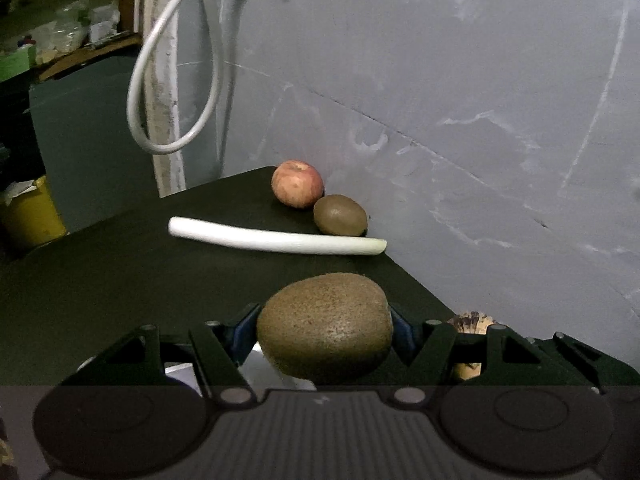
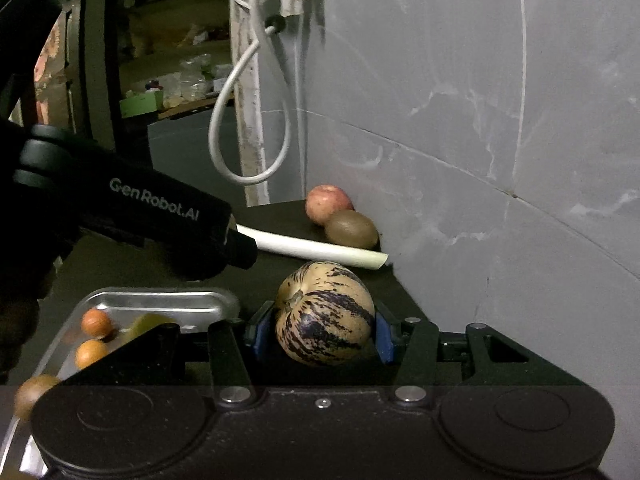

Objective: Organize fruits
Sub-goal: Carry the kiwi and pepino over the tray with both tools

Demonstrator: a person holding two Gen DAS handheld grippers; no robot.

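Grey scuffed wall point(image 1: 460, 80) fills the back and right, with a white cable loop point(image 1: 172, 92) hanging at the far left and cluttered shelves dim beyond it. Below runs a dark tabletop point(image 1: 120, 272), and it's busy!

Up close in the left wrist view, the left gripper point(image 1: 324, 326) is clamped on a big fuzzy kiwi point(image 1: 325, 326), blue pads pressing both of its sides. Past it, a long white leek stalk point(image 1: 276, 240) lies straight across the table, cutting off the far corner. Behind that stalk, a red apple point(image 1: 297, 183) and a second kiwi point(image 1: 340, 215) sit touching each other, tucked right against the wall.

Over to the right wrist view: the right gripper point(image 2: 325, 328) is squeezed onto a purple-striped pepino melon point(image 2: 325, 314), blue pads on both flanks. The leek end point(image 2: 360, 258) lies just beyond the melon, with the apple point(image 2: 328, 204) and kiwi point(image 2: 351, 229) further back.

To the near left, a metal tray point(image 2: 160, 300) holds two small orange fruits point(image 2: 96, 322) and a yellowish piece partly hidden by the gripper frame; a brownish round fruit point(image 2: 34, 394) sits at its nearest visible part. The left gripper's black body, marked GenRobot.AI point(image 2: 154, 200), reaches in over the tray's far rim, covering the leek's left end.
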